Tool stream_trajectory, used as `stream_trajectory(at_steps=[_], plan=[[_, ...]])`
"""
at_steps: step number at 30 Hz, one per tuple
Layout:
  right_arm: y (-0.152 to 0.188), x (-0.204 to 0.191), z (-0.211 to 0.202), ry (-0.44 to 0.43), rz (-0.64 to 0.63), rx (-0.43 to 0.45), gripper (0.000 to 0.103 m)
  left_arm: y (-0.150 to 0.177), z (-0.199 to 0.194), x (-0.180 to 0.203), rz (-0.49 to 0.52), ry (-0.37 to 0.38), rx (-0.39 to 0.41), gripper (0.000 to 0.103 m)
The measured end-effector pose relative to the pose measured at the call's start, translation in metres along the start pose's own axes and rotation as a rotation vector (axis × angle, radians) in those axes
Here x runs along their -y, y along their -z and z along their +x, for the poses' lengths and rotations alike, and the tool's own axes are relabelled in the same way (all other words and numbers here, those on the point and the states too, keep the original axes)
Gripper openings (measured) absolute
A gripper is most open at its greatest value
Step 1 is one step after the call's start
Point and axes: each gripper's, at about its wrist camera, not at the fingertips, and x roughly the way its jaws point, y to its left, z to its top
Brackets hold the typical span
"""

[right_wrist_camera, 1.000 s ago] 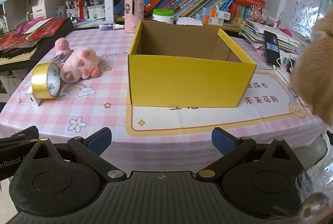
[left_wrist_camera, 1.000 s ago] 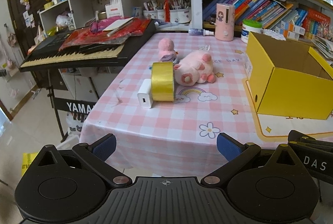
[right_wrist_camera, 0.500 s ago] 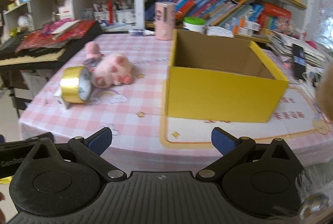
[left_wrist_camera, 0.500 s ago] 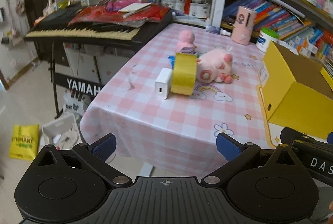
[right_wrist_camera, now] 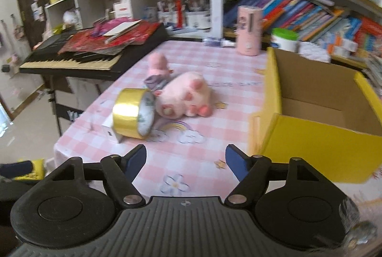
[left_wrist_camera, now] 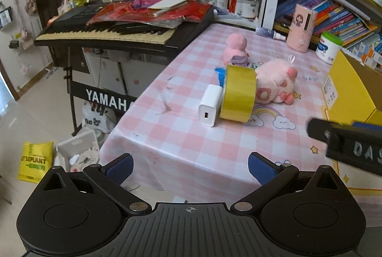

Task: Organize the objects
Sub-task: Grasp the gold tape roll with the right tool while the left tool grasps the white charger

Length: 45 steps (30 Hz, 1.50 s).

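Here the gold tape roll (left_wrist_camera: 237, 94) stands on its edge on the pink checked tablecloth (left_wrist_camera: 191, 137). Its round hole points sideways, toward the pink plush pig (left_wrist_camera: 277, 86) at its 3 o'clock in the left wrist view. In the right wrist view the open white middle of the roll faces the camera a bit, and the shiny gold band wraps around it. The white charger block (left_wrist_camera: 210, 105) stands just beside the roll at its 9 o'clock, touching it or nearly so. Its little socket faces the camera.

The pig lies on its side with its long body running across the table, feet toward the camera. It is soft and pale pink with darker pink paws. A smaller pink plush toy (left_wrist_camera: 236, 49) sits at 12 o'clock from the roll.

The yellow cardboard box (right_wrist_camera: 322, 132) stands open at 3 o'clock from the pig, brown inside.

The left gripper (left_wrist_camera: 191, 169) has its blue pads spread wide with nothing between them. The right gripper (right_wrist_camera: 186, 161) has just been closing, but its jaws stand apart and hold nothing. Both hang over the near table edge.
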Motion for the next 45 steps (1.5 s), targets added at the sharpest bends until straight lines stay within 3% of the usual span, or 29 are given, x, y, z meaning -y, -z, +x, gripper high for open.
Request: stream_trajectory(at_steps=[6,16,20,23,24,27,29,31,36,38,41,43,45], plan=[[-0.025,-0.005,0.036,-0.127,-0.015,-0.041,0.068,-0.009,0.018,0.003,0.017,-0.039,-0.011,0.103],[-0.059,-0.023,0.102,-0.379,-0.034,-0.127,0.063,-0.020,0.035,-0.009,-0.051,-0.091,-0.057,0.103],[-0.067,-0.031,0.128,-0.427,-0.043,-0.152,0.062,-0.023,0.041,-0.009,-0.051,-0.098,-0.066,0.103],[-0.071,-0.029,0.143,-0.466,-0.018,-0.187,0.051,-0.026,0.046,-0.007,-0.053,-0.091,-0.074,0.103],[-0.072,-0.028,0.146,-0.478,-0.009,-0.194,0.040,-0.027,0.048,-0.007,-0.056,-0.085,-0.074,0.103],[-0.076,-0.021,0.149,-0.543,0.021,-0.217,0.029,-0.031,0.053,-0.003,-0.055,-0.066,-0.071,0.103],[-0.079,-0.014,0.143,-0.579,0.036,-0.208,0.014,-0.035,0.058,0.002,-0.043,-0.059,-0.067,0.103],[-0.084,-0.008,0.134,-0.612,0.054,-0.211,0.008,-0.038,0.063,0.007,-0.028,-0.054,-0.061,0.103],[-0.099,0.011,0.099,-0.678,0.070,-0.100,0.006,-0.049,0.079,0.021,-0.003,-0.008,-0.034,0.101],[-0.104,0.018,0.083,-0.654,0.053,-0.048,0.006,-0.055,0.087,0.024,0.002,0.025,-0.017,0.097],[-0.107,0.027,0.068,-0.586,0.008,0.017,0.006,-0.062,0.105,0.026,0.010,0.038,-0.030,0.080],[-0.105,0.033,0.064,-0.551,-0.002,0.031,0.007,-0.065,0.115,0.028,0.019,0.039,-0.055,0.056],[-0.101,0.040,0.062,-0.526,-0.001,0.029,0.007,-0.065,0.124,0.030,0.033,0.034,-0.077,0.041]])
